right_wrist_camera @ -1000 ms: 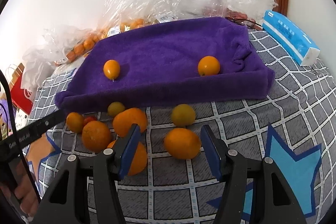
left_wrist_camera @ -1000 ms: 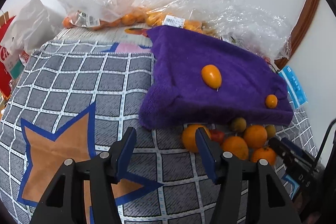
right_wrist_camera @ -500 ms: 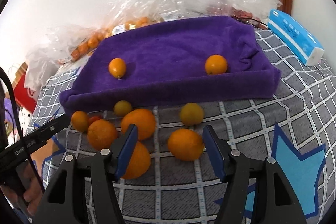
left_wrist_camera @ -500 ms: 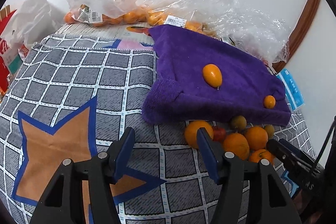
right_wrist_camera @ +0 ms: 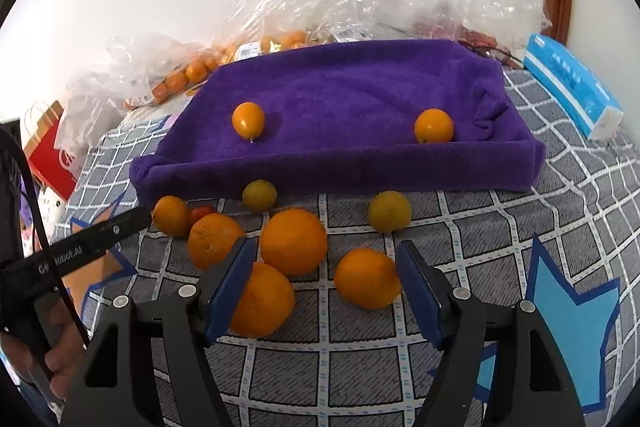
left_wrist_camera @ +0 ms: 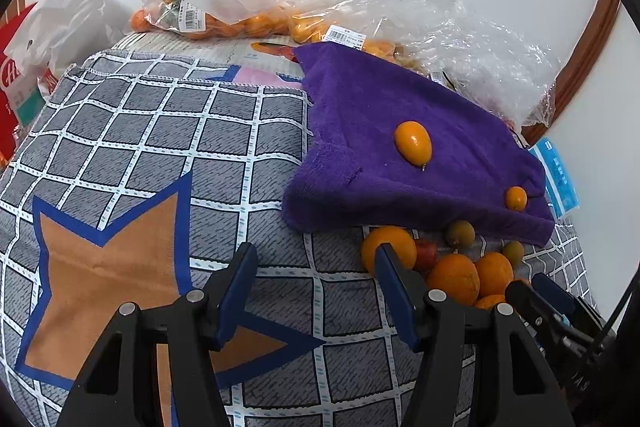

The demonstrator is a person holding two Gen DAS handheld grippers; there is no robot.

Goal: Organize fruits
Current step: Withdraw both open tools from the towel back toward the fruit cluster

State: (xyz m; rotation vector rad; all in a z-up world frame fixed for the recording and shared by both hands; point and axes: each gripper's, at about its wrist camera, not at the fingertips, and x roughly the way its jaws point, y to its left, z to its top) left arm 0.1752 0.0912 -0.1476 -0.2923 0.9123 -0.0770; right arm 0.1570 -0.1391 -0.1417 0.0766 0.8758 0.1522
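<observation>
White wall at back, grid-pattern cloth over the bench point(right_wrist_camera: 500, 247), purple towel point(right_wrist_camera: 340, 115) far centre holding two small fruits. My right tool point(right_wrist_camera: 324, 283) is spread wide and empty, with an orange point(right_wrist_camera: 367, 283) just ahead, nearly between its tips, toward the right one. Right tool is nearer the loose pile. My left tool point(left_wrist_camera: 316, 287) is wide too, holding nothing; pile lies to its right. Only the left view shows the bare cloth on the left.

Right gripper point(right_wrist_camera: 324, 281) eased fwd, orange point(right_wrist_camera: 367, 283) now betw its open fingers; left gripper point(left_wrist_camera: 314, 289) pulled back
</observation>
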